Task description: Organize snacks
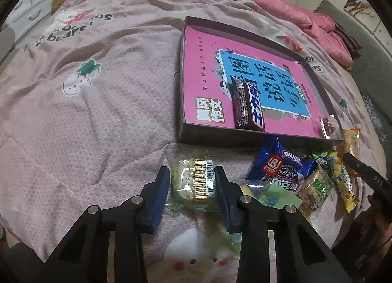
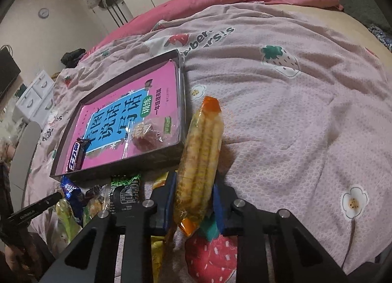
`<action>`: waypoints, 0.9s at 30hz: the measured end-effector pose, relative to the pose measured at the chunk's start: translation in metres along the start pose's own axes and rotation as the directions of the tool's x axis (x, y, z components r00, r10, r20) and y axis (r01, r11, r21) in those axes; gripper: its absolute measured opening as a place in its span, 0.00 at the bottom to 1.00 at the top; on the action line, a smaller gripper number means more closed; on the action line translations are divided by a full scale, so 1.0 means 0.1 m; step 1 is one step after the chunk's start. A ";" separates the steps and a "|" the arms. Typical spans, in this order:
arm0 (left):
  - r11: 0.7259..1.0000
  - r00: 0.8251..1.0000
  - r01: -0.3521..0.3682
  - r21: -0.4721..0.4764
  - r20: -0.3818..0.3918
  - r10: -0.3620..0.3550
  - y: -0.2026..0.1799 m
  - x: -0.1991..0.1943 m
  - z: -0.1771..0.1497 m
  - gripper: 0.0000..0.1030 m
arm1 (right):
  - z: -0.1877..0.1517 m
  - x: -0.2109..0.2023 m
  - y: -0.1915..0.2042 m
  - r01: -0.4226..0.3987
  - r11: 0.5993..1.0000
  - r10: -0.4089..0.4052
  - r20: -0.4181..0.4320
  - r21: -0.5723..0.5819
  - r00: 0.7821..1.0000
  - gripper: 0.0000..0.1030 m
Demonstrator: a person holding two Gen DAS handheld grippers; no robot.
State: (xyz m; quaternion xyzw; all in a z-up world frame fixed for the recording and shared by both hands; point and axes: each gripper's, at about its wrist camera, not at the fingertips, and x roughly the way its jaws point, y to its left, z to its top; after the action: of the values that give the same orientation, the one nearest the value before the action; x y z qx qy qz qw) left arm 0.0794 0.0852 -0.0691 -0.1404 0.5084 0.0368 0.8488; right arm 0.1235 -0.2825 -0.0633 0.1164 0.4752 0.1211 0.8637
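Left gripper (image 1: 193,180): the fingers (image 1: 160,192) stand narrowly apart with a green-and-gold wrapped snack (image 1: 193,181) between them. The right pad touches the wrapper edge; a thin gap shows at the left pad, so a firm grip cannot be confirmed. The snack rests on the pink bedspread (image 1: 98,111).

Right gripper (image 2: 193,197): the fingers (image 2: 166,199) are nearly closed and clamp a long clear pack of yellow stick snacks (image 2: 201,158). The pack stands out ahead of the fingertips, its orange end farthest away.

Ahead and to the right of the left fingers lies a shallow box (image 1: 182,67) with a pink book (image 1: 205,67) inside it. A dark chocolate bar (image 1: 247,105) lies on the book. Just right of the left fingers lies a heap of loose snack packets (image 1: 289,175), near the box's front wall.
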 end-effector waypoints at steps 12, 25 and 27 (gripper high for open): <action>0.999 0.998 0.040 -0.021 0.045 -0.039 0.05 -0.14 0.00 0.33 | -0.03 -0.25 -0.06 -0.041 0.999 0.040 0.056 0.021 0.998 0.24; 0.998 0.990 0.065 0.001 0.129 -0.064 -0.04 -0.41 0.02 0.33 | 0.01 -0.42 0.24 -0.093 0.990 0.108 0.143 -0.107 0.984 0.24; 0.997 0.988 0.075 0.009 0.136 -0.076 -0.06 -0.44 0.02 0.33 | 0.01 -0.44 0.28 -0.099 0.987 0.118 0.152 -0.125 0.981 0.24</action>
State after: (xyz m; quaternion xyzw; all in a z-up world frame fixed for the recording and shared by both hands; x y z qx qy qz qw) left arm 0.0613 0.0838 -0.0286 -0.1552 0.4438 0.0132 0.8825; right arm 0.0984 -0.2698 -0.0190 0.1007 0.3900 0.1860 0.8962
